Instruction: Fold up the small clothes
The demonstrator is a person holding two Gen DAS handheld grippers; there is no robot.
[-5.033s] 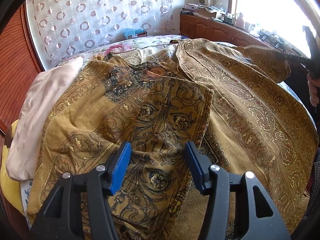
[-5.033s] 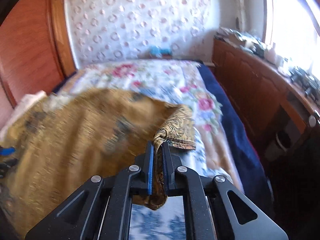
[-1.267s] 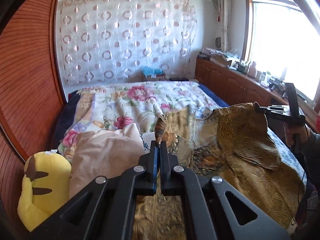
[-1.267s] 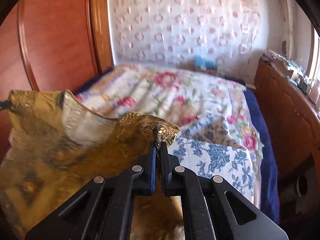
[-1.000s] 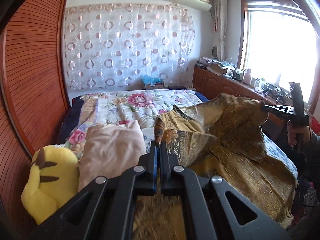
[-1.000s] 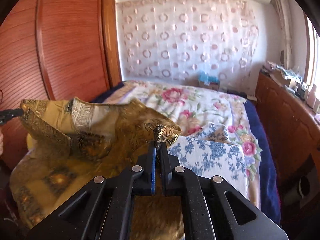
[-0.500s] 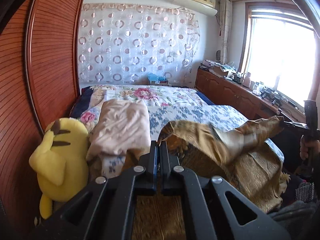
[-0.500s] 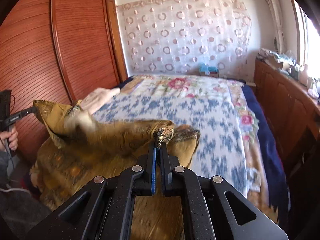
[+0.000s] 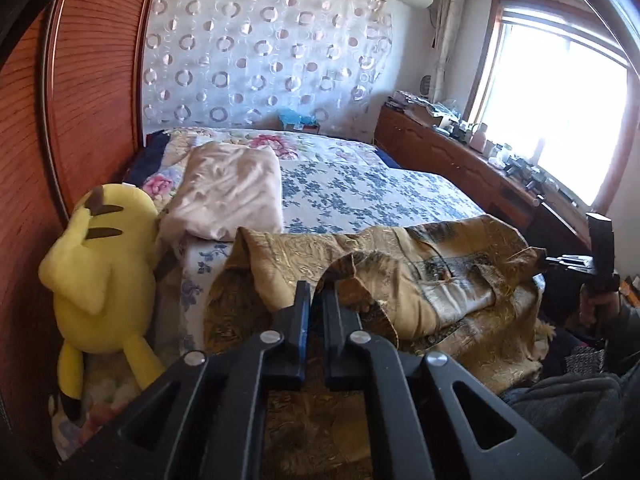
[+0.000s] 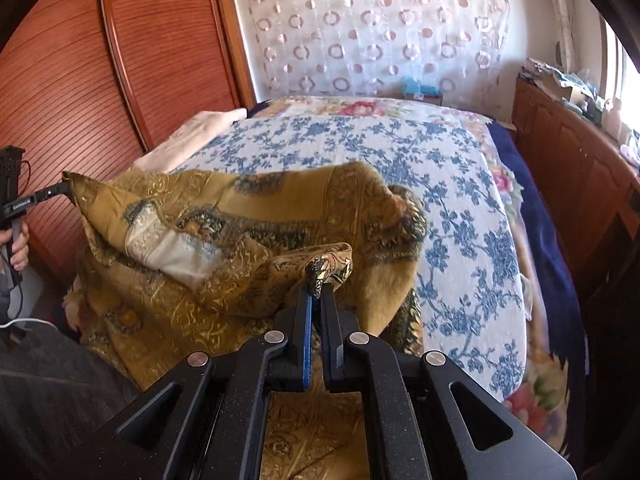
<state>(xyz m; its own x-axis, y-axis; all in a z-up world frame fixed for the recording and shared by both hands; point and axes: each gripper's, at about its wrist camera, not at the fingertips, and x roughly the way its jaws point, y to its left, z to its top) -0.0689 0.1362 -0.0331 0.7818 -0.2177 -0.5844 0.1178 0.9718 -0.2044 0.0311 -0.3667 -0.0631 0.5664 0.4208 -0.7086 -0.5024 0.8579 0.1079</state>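
Now both the left gripper (image 9: 318, 286) and right gripper (image 10: 316, 286) have jaws pinching the golden garment's (image 10: 240, 216) opposite corners.

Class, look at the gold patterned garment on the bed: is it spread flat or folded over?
Folded over. The gold patterned garment lies doubled and bunched on the bed, pale lining showing, one corner in each claw.

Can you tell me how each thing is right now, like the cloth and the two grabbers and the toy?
gold cloth: bunched, held up at two corners
left gripper: shut on gold cloth
right gripper: shut on gold cloth
pink cloth: folded, lying flat
yellow toy: propped upright at the bed's edge
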